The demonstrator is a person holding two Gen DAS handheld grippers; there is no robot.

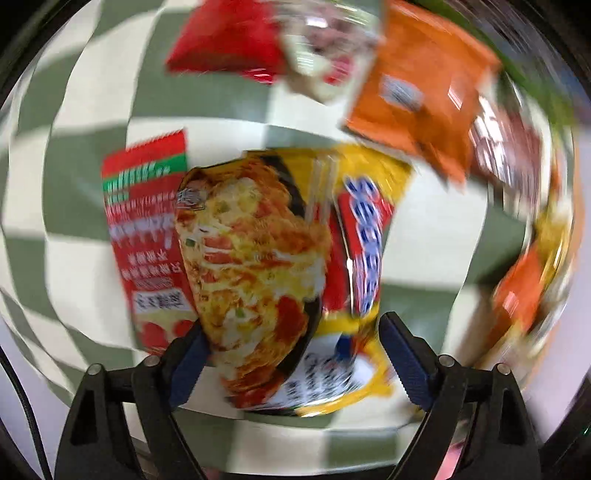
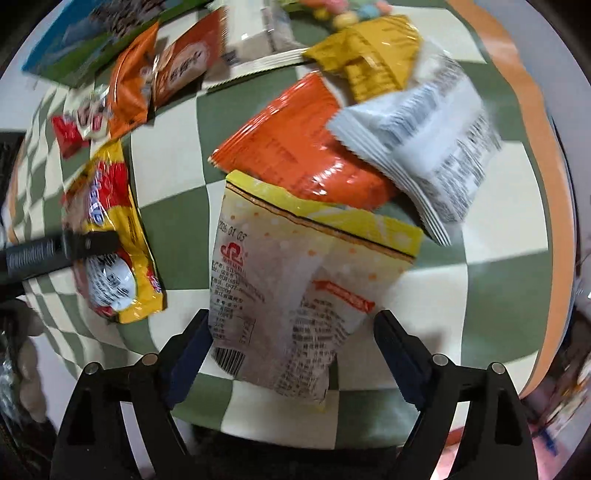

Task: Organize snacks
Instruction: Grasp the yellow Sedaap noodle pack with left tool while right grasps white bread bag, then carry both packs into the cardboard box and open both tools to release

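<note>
In the left wrist view my left gripper (image 1: 291,332) is open, its fingers on either side of a yellow noodle packet (image 1: 266,266) that lies on the checkered cloth (image 1: 74,147). A red packet (image 1: 147,229) lies partly under its left side. In the right wrist view my right gripper (image 2: 291,328) is open around the lower end of a white and yellow snack bag (image 2: 295,280). Behind that bag lie an orange packet (image 2: 299,147), a white packet (image 2: 428,147) and a mustard yellow packet (image 2: 373,55). The left gripper's finger (image 2: 74,247) reaches over the noodle packet (image 2: 114,236) there.
More snacks lie at the far side: a red bag (image 1: 229,40), an orange bag (image 1: 421,92), a clear wrapped snack (image 1: 325,55), orange packets (image 2: 162,77), a green and blue box (image 2: 92,33). The table's orange edge (image 2: 554,206) runs on the right.
</note>
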